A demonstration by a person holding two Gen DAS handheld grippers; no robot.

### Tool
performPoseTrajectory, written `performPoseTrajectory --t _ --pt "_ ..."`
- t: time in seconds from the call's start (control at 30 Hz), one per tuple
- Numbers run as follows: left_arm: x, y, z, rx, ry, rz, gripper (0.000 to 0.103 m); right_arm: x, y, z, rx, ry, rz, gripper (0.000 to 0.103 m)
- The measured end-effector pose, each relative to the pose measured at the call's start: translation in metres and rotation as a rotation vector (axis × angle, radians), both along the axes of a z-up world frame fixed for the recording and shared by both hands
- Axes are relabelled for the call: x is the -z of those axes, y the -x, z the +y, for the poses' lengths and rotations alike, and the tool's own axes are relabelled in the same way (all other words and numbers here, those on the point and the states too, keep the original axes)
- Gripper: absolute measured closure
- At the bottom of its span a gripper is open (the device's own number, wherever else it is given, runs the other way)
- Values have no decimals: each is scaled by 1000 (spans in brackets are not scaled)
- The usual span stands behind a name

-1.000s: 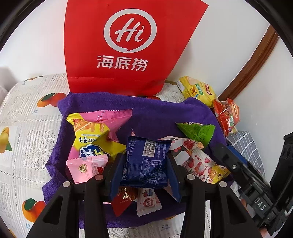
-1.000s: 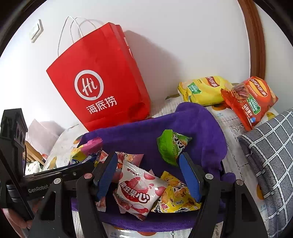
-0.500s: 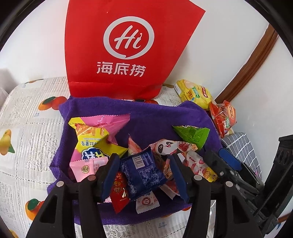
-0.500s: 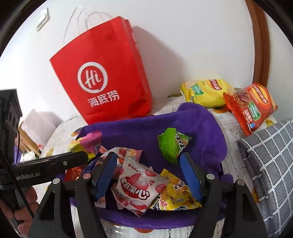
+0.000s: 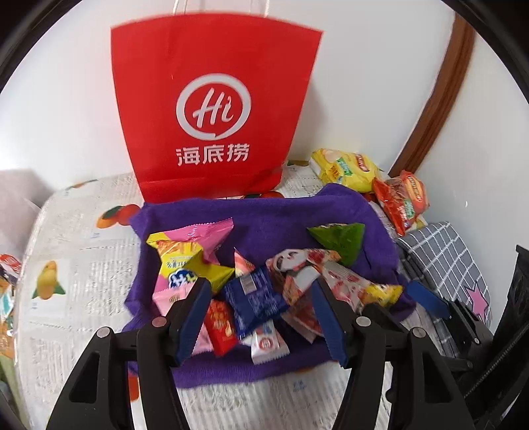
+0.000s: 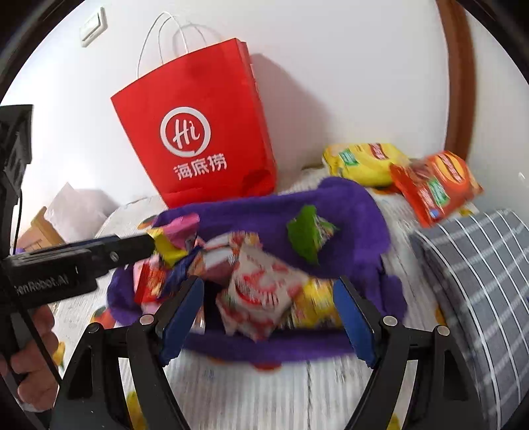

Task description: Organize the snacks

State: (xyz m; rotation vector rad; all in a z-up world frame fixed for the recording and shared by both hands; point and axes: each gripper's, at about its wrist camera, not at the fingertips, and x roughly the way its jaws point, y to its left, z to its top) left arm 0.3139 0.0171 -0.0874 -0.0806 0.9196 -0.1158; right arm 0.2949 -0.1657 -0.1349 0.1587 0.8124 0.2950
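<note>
- Left gripper [image 5: 261,314]: fingers apart and opening. The blue packet [image 5: 254,302] lies on the heap in the gap between them; neither pad presses on it.
- Right gripper [image 6: 269,311]: fingers apart, wider, also opening. The white-and-red packet [image 6: 261,291] lies between them, not pinched. This view is motion-blurred.
- Snacks sit heaped on a purple towel [image 5: 274,218], ahead of and below both sets of fingers.
- By the left fingers: a yellow packet [image 5: 185,261] and a pink packet [image 5: 201,231] just past the left pad, a red packet [image 5: 220,322] low between the pads, a small white sachet [image 5: 266,344] beside it.
- A green packet [image 5: 340,239] lies farther out, beyond the right pad of the left gripper, apart from the heap on bare towel.
- Surface: the towel lies on a table with a white cloth [image 5: 76,261] printed with text and fruit.
- Beyond the towel, straight ahead of the left fingers, a red paper bag [image 5: 211,109] stands upright against a white wall [image 6: 347,72]; white cord handles, "Hi" logo.
- Far right of the fingers, off the towel: a yellow chip bag [image 5: 347,168] and a red chip bag [image 5: 403,201], touching, near the wall.
- Grey checked fabric [image 6: 479,281] lies right of the right fingers, beside the towel.
- Brown wooden trim [image 5: 439,86] runs up the wall at right; a light switch [image 6: 94,28] shows high at left in the right view.
- A hand [image 6: 29,357] grips the left gripper's handle, left of the right fingers.
</note>
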Motion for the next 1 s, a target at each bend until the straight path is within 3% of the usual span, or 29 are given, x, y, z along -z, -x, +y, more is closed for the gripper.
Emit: performPoseTrajectory --t 0.13,0.23,0.4,0.5,0.67,0.8,1.0 --pt "-8 38 -1 -15 -27 -48 33 -11 31 -13 -11 -7 78 23" --pt "-13 68 -1 -36 -40 -60 33 -25 65 -14 41 76 66 23" --pt "-31 120 -7 -32 -26 -82 29 -54 130 -13 124 202 0 5" --pt "-48 157 -14 -32 -37 -119 21 -72 168 -18 128 199 -44 2" --pt "-67 215 -24 -43 -86 -172 7 -91 212 -28 110 152 -39 1" --pt "-76 250 -27 -63 -76 -187 7 -100 247 -29 110 167 -57 0" --pt "-89 296 -39 -77 -124 -232 6 -106 279 -36 103 161 -61 0"
